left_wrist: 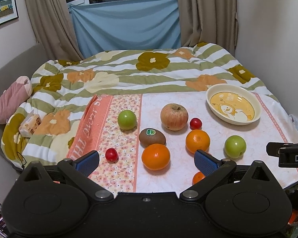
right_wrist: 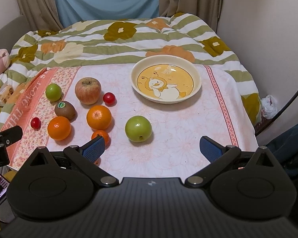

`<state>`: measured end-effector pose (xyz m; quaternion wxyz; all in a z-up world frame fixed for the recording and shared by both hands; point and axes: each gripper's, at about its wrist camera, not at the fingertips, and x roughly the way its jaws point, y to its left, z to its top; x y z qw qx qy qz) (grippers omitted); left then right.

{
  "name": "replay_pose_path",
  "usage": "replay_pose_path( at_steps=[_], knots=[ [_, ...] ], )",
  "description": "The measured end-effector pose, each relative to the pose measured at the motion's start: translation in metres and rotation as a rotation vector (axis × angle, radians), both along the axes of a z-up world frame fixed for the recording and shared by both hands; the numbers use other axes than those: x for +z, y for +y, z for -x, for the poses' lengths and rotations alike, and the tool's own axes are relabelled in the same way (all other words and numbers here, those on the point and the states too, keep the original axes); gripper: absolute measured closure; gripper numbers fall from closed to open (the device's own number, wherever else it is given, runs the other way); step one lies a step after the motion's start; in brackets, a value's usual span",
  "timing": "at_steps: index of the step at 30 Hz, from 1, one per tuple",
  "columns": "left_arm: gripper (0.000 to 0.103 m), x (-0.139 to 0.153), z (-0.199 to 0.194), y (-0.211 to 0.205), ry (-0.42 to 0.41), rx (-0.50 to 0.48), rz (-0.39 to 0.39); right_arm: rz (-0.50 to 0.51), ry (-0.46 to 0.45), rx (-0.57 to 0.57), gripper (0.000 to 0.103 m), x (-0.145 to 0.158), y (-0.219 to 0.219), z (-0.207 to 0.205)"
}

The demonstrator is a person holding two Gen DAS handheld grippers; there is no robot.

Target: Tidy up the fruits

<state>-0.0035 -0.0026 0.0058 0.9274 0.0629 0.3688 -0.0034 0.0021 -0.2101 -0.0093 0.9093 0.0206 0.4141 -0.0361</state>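
**Fruit loose on the cloth, plate bare**

Both sets of jaws spread wide, gripping nothing: left gripper (left_wrist: 147, 161), right gripper (right_wrist: 152, 148). Scattered across the pink cloth (right_wrist: 168, 148) on the worktop: green apple (right_wrist: 138, 128) at 12 o'clock of the right gripper, well apart from the rest; oranges (right_wrist: 99, 117) (right_wrist: 59, 128), kiwi (right_wrist: 65, 109), red apple (right_wrist: 88, 90) clustered toward 10 o'clock. Plate (right_wrist: 196, 75) at 1 o'clock, near the cloth's far edge. Open cloth between green apple and plate.
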Motion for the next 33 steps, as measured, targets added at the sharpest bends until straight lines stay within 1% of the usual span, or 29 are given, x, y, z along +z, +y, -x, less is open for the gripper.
replay_pose_path(
  at_steps=[10,16,33],
  knots=[
    [0.0,0.0002,0.0013,0.0006,0.004,0.012,0.009,-0.001,0.002,0.005,0.0,0.0001,0.0,0.0001],
    [0.0,0.0,0.0004,0.0037,0.009,0.031,0.027,0.001,-0.003,0.016,0.0,0.0018,-0.0002,0.0019],
    [0.0,0.0001,0.002,0.0026,0.004,0.031,0.026,0.006,-0.003,0.03,0.0,0.0026,0.0014,0.0017]
  ],
)
